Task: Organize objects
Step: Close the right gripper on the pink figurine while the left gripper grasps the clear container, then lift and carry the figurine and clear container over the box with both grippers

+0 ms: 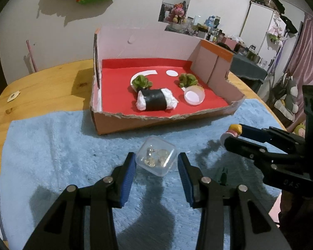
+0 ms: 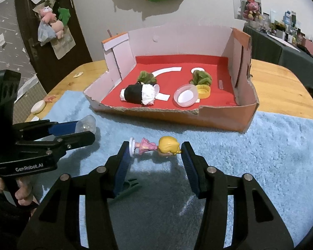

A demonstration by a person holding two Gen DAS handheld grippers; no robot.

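My left gripper (image 1: 156,158) is shut on a small clear plastic box (image 1: 156,156) with little metal pieces inside, held over the blue towel (image 1: 58,145). From the right wrist view this box (image 2: 86,125) shows at the left gripper's tips (image 2: 81,131). My right gripper (image 2: 155,148) is shut on a small figurine (image 2: 156,146) with a yellow head and pink dress, lying sideways between the pads. The left wrist view has the same figurine (image 1: 233,130) at the right gripper's tips (image 1: 229,135). Beyond both stands a cut-down cardboard box (image 1: 156,121) lined in red.
The cardboard box (image 2: 219,121) holds a white roll with a black band (image 2: 138,94), two green fuzzy clumps (image 2: 201,77), a clear round lid (image 2: 186,97) and a yellow cap (image 2: 204,90). A green clothespin (image 2: 129,189) lies on the towel. A hand (image 2: 20,191) grips the left tool.
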